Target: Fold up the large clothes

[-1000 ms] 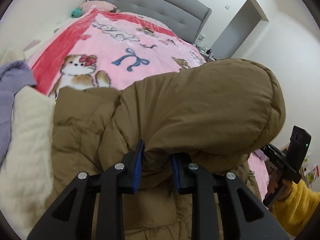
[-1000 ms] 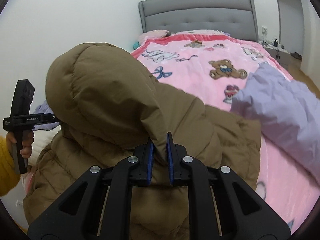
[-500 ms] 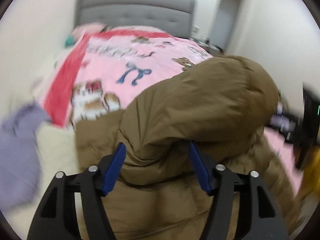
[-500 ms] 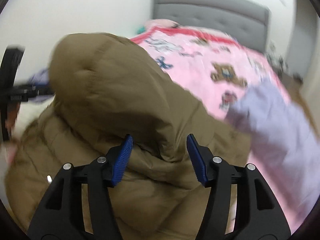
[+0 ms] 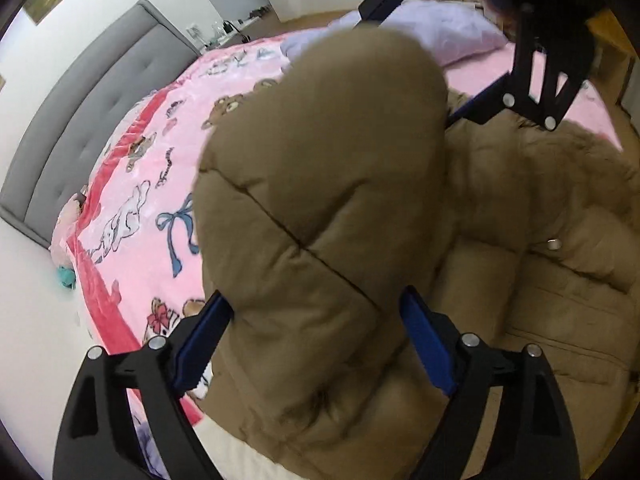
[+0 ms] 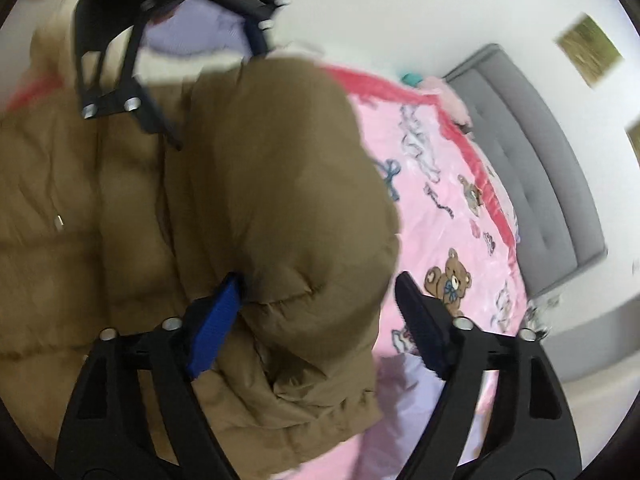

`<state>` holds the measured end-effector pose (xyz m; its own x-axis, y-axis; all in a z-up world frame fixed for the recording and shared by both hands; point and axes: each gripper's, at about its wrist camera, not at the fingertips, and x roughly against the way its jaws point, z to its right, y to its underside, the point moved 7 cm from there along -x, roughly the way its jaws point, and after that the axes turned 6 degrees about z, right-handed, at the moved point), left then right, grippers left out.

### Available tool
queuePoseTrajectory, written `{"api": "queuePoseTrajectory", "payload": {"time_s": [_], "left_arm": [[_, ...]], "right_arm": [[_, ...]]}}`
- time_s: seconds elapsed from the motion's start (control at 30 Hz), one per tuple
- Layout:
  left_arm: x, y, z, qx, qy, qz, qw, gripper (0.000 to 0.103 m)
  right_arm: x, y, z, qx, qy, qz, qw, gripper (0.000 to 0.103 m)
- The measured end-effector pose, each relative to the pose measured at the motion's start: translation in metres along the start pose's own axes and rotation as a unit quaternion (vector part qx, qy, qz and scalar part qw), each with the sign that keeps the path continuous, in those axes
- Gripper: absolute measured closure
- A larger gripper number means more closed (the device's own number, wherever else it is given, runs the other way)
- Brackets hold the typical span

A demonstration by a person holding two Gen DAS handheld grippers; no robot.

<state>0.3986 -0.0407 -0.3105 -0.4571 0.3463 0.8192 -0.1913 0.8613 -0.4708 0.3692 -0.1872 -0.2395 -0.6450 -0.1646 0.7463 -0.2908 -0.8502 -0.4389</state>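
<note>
Your puffer coat (image 5: 328,208) lies on the blanket (image 5: 160,184) at the foot of the bed, its hood folded over onto its body. The headboard (image 6: 532,168) stands behind the blanket. Another garment (image 5: 440,28) lies on the blanket beside the coat.

Left claw (image 5: 316,344), right claw (image 6: 316,320): jaws just opened, angled down.

No legible text anywhere.
</note>
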Motion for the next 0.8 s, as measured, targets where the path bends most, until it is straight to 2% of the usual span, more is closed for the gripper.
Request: {"api": "queuePoseTrajectory", "payload": {"time_s": [0.03, 0.07, 0.1, 0.13, 0.17, 0.23, 0.33, 0.43, 0.5, 0.6, 0.7, 0.8], "left_arm": [[-0.008, -0.003, -0.008, 0.014, -0.006, 0.003, 0.9999, 0.054], [-0.014, -0.007, -0.018, 0.038, -0.015, 0.005, 0.9992, 0.066], [-0.018, -0.012, -0.027, 0.056, -0.025, 0.011, 0.998, 0.078], [-0.022, -0.019, -0.037, 0.061, -0.041, 0.019, 0.9972, 0.08], [-0.026, -0.027, -0.044, 0.054, -0.063, 0.023, 0.9963, 0.083], [-0.027, -0.044, -0.062, 0.034, -0.116, 0.034, 0.9921, 0.085], [-0.016, -0.065, -0.084, 0.016, -0.186, 0.063, 0.9803, 0.085], [-0.001, -0.067, -0.086, 0.01, -0.22, 0.09, 0.9712, 0.085], [0.004, -0.057, -0.069, -0.014, -0.227, 0.096, 0.9691, 0.085], [0.009, -0.032, -0.023, -0.038, -0.213, 0.102, 0.971, 0.085], [0.015, -0.008, 0.022, -0.031, -0.19, 0.105, 0.9757, 0.085], [0.021, 0.01, 0.06, -0.028, -0.185, 0.1, 0.9772, 0.085]], "right_arm": [[-0.008, 0.001, 0.004, 0.004, 0.006, -0.009, 1.0, 0.069], [-0.014, -0.001, 0.009, 0.001, 0.003, -0.012, 1.0, 0.087], [-0.021, -0.001, 0.02, -0.004, 0.011, -0.016, 1.0, 0.087], [-0.026, -0.003, 0.028, -0.004, 0.026, -0.016, 1.0, 0.09], [-0.03, -0.007, 0.042, 0.007, 0.061, -0.016, 0.998, 0.09], [-0.033, -0.018, 0.067, 0.025, 0.134, -0.013, 0.991, 0.09], [-0.024, -0.031, 0.091, 0.033, 0.207, 0.006, 0.978, 0.09], [-0.011, -0.032, 0.072, 0.09, 0.243, 0.03, 0.965, 0.09], [-0.004, -0.024, 0.049, 0.114, 0.241, 0.039, 0.963, 0.09], [0.012, -0.007, 0.002, 0.119, 0.21, 0.052, 0.969, 0.09], [0.025, 0.006, -0.038, 0.085, 0.168, 0.057, 0.98, 0.09], [0.042, 0.015, -0.072, 0.037, 0.129, 0.058, 0.989, 0.09]]}}
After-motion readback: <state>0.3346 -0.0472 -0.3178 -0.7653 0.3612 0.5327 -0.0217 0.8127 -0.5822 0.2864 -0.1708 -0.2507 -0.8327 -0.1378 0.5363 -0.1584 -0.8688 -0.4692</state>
